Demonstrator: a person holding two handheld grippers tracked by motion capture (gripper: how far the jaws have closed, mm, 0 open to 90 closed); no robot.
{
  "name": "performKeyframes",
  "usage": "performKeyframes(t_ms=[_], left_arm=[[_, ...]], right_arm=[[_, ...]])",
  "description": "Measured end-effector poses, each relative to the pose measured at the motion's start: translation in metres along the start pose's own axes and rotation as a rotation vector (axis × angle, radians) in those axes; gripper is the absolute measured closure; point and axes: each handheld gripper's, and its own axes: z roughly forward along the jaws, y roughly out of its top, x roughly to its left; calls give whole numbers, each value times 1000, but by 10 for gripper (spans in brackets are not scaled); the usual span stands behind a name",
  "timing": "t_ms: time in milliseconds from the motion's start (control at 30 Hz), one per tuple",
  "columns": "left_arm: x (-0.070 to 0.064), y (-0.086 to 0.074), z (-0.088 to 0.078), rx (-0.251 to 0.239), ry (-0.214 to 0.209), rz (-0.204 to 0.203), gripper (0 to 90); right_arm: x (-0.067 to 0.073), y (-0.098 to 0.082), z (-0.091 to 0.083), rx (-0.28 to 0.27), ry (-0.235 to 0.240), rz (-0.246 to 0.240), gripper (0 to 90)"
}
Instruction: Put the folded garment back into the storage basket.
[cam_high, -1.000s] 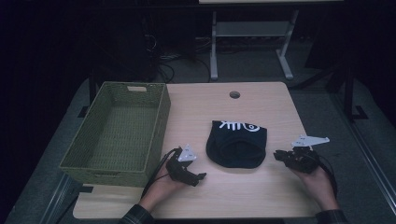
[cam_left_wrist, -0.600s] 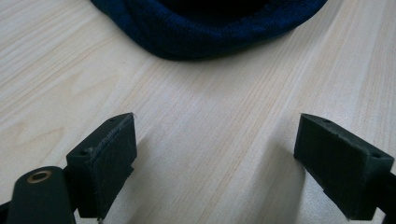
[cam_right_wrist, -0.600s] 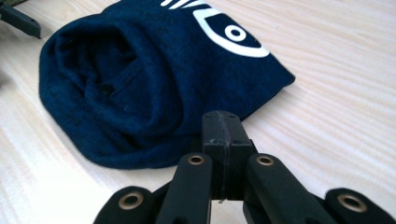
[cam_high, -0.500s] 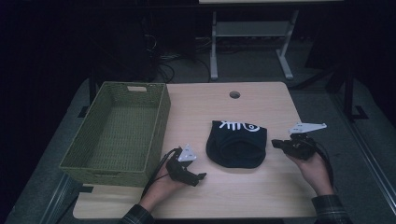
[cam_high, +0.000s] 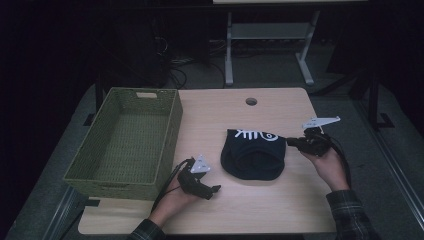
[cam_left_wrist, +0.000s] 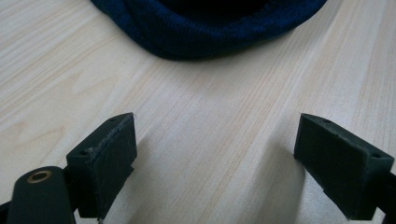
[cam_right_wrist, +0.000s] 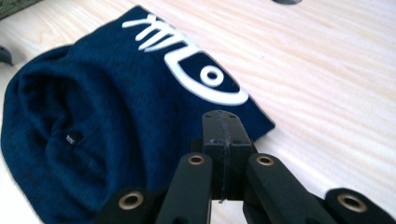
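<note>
Right gripper (cam_right_wrist: 219, 140), jaws pressed together and empty, hovers at the navy hat (cam_high: 254, 155); left gripper (cam_left_wrist: 215, 154), jaws wide, rests near it.

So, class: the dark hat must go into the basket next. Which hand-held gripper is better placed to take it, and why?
Probably the left hand-held gripper: its jaws stand open toward the hat, and it lies beside the basket. The right hand-held gripper is shut at the hat's far edge.
</note>
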Motion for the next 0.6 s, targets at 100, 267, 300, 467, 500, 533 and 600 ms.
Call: performKeyframes(t_ms=[100,267,300,467,500,533,600], left_arm=[[0,0,-1,10,-1,1,121],[0,0,-1,7,-1,-1,121],[0,0,-1,7,-1,-1,121],[0,0,-1,7,-1,0,121],[0,0,-1,7,-1,-1,121],[0,0,-1,7,-1,0,121],[0,0,-1,7,-1,0,121]], right_arm=[[-4,8,8,22,2,6,900],[-9,14,16,22,2,8,900],[-10,15,19,19,-1,7,900],[-19,23,30,12,-5,24,900],[-20,24,33,22,-13,27,900],[-23,27,38,25,-16,28,900],[-24,28,41,19,-24,27,900]])
